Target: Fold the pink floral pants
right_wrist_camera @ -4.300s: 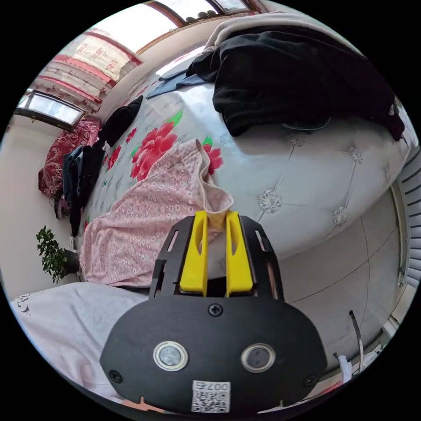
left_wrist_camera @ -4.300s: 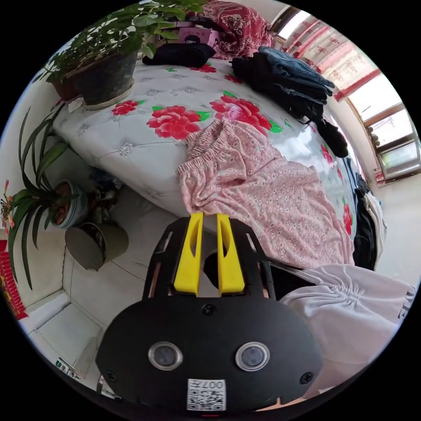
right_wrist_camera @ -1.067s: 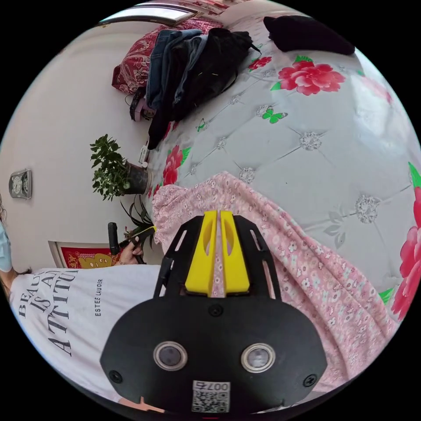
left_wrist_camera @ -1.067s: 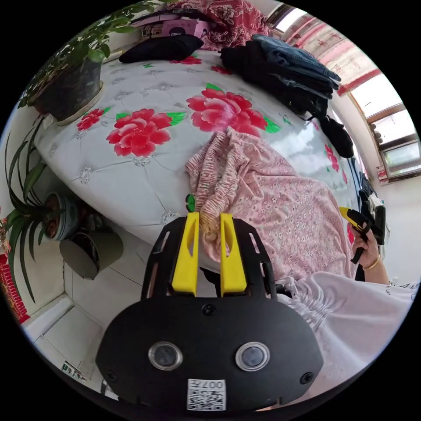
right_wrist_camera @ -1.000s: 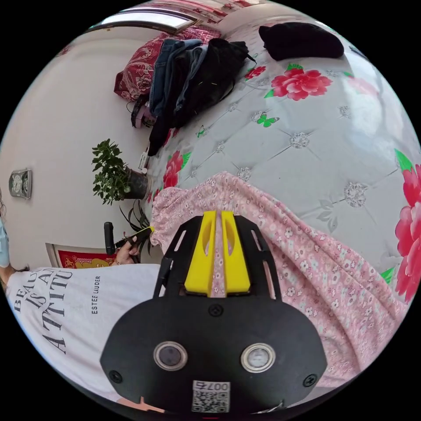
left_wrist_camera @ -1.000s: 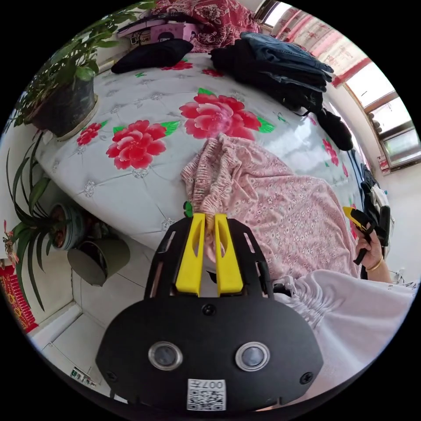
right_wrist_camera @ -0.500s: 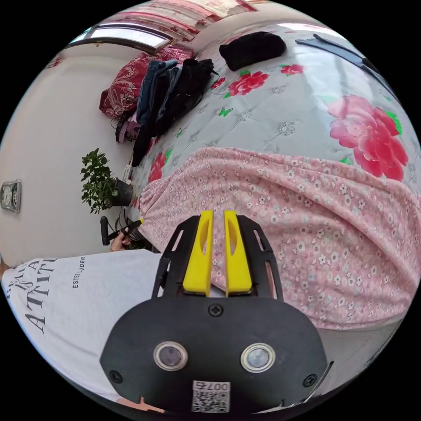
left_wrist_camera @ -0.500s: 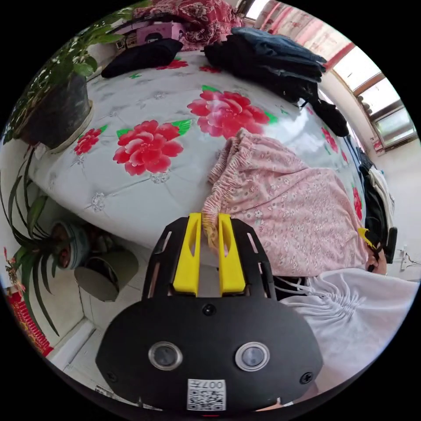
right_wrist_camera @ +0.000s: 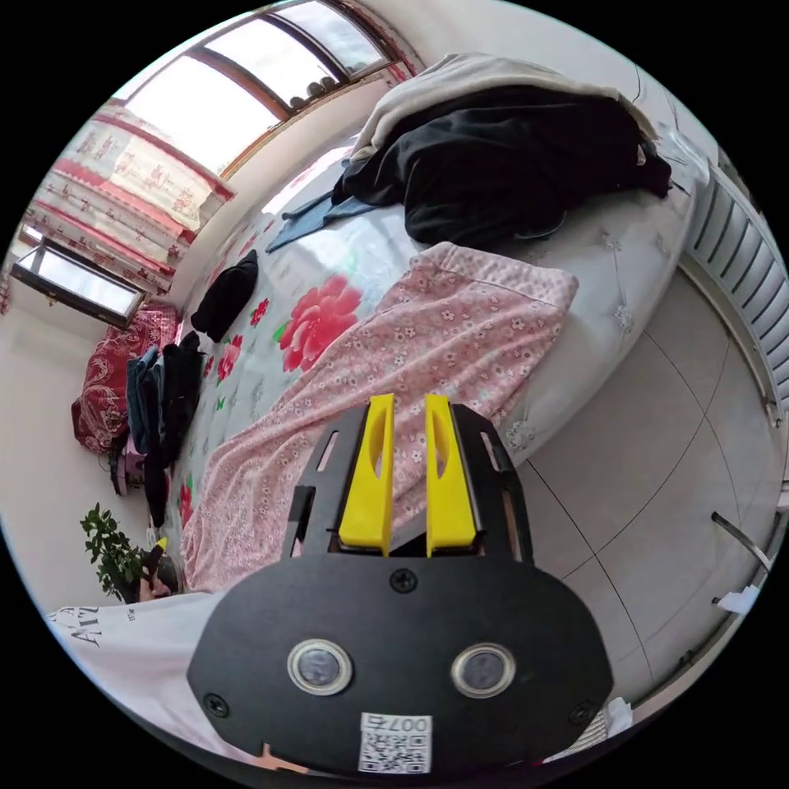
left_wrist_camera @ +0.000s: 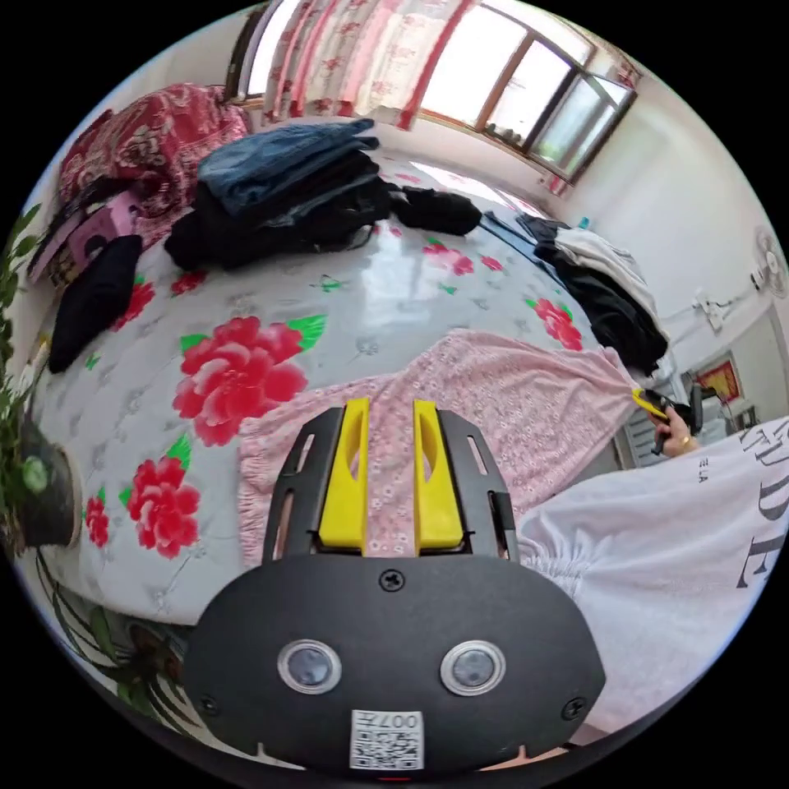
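The pink floral pants [left_wrist_camera: 509, 386] lie spread flat along the near edge of the white bed with red flowers [left_wrist_camera: 362, 279]. My left gripper [left_wrist_camera: 390, 407] hovers open over the gathered waist end, its jaws apart with nothing pinched. In the right gripper view the pants [right_wrist_camera: 411, 345] run from the cuff end near the bed's corner back toward the person. My right gripper [right_wrist_camera: 408, 403] stands open above the pants' near edge. The right gripper [left_wrist_camera: 657, 407] also appears in a hand past the cuff end, and the left gripper [right_wrist_camera: 156, 546] is a small yellow tip at the far waist end.
A pile of jeans and dark clothes [left_wrist_camera: 279, 189] sits at the back of the bed. A black and white heap [right_wrist_camera: 509, 164] lies close to the cuff end. Tiled floor [right_wrist_camera: 657, 493], a radiator [right_wrist_camera: 740, 246], a potted plant [left_wrist_camera: 33, 493] and the person's white shirt [left_wrist_camera: 657, 559] border the bed.
Half a second ago the left gripper held the waistband and the right jaws were closer on the cloth; both have let go and the pants now lie flat. Both cameras have swung.
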